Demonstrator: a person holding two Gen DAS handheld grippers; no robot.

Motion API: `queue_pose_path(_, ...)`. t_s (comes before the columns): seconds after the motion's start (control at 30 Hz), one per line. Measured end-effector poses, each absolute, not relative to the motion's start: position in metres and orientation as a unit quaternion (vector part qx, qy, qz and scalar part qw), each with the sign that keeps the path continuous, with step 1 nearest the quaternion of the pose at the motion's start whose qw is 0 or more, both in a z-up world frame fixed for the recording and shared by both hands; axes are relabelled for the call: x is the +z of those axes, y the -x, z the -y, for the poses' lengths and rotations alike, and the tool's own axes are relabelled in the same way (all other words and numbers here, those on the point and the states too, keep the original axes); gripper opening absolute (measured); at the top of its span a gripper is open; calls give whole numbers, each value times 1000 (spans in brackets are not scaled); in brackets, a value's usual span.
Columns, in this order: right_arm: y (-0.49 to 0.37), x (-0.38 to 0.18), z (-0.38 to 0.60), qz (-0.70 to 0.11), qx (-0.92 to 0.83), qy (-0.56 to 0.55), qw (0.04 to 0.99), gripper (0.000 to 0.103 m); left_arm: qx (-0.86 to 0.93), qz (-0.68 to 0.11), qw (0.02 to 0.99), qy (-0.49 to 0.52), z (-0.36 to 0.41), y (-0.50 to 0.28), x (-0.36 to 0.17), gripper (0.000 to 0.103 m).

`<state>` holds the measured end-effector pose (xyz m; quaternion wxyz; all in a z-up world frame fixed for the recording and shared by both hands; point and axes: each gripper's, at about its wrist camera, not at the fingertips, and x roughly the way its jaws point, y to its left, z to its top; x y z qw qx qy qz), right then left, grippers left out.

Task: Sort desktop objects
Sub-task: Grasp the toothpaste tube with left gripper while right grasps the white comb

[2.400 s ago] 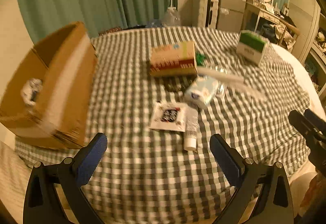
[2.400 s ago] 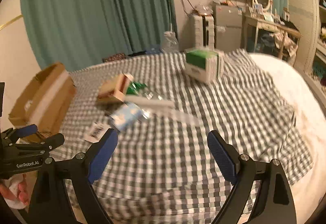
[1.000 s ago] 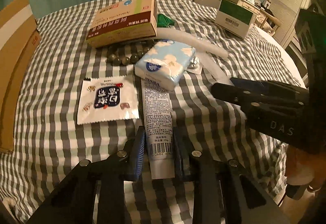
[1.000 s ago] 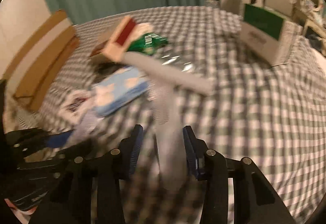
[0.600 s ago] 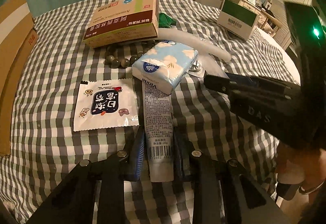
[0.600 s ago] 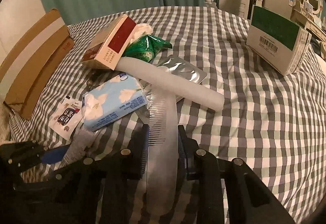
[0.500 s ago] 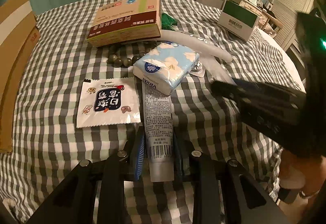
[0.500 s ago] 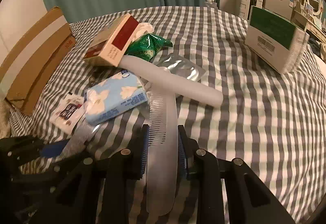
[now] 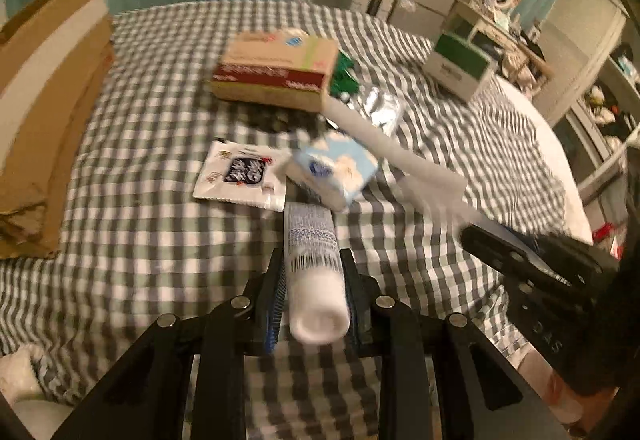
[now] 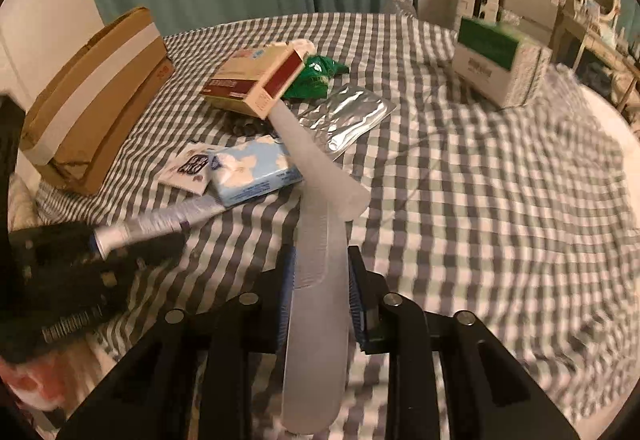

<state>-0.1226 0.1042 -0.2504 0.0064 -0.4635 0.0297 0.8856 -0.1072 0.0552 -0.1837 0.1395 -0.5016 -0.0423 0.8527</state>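
Care matters now: my left tool (image 9: 313,290) grips the tube (image 9: 314,272), my right tool (image 10: 321,294) the comb (image 10: 318,304), so I'll lift both level toward the cardboard box (image 10: 94,96).

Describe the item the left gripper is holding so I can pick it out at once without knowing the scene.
Start from the gingham-checked tablecloth and find the pale blue tissue pack near its middle. Just in front of the pack, the left gripper is shut on a white squeeze tube. Unlike the flat white sachet to the pack's left, it is round-bodied, with blue print and a barcode.
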Motion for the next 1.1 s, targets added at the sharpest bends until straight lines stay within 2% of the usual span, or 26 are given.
queue_pose_path(0.03,117,-246,-104,-27,887,461,9,10,854,45,139,499,-52,106,-180,25)
queue_pose_path(0.17,106,-238,-101,-37,887,460,13,9,859,42,135,493,-41,99,-170,25)
queue_pose_path(0.43,112,-279,-108,-104,853,512,-4,12,839,38,128,527,-40,99,-195,25)
queue_pose_path(0.47,113,-284,-108,-100,849,519,7,19,835,39,125,535,-41,102,-201,25)
queue_pose_path(0.5,114,-287,-108,-92,846,525,17,32,832,39,124,539,-42,104,-204,25)
queue_pose_path(0.57,116,-293,-107,-92,842,531,17,39,826,31,119,550,-48,109,-214,27)
queue_pose_path(0.73,127,-302,-93,-72,842,534,9,40,817,14,107,566,-58,117,-237,27)
queue_pose_path(0.77,129,-302,-91,-63,846,529,16,37,820,13,107,562,-59,116,-237,26)
queue_pose_path(0.8,130,-302,-88,-54,851,521,24,26,823,14,110,557,-59,115,-235,26)
queue_pose_path(0.87,132,-300,-84,-40,856,515,30,26,826,19,117,550,-58,113,-231,25)
queue_pose_path(1.1,113,-262,-87,-87,878,471,9,24,857,39,145,493,-47,95,-182,25)
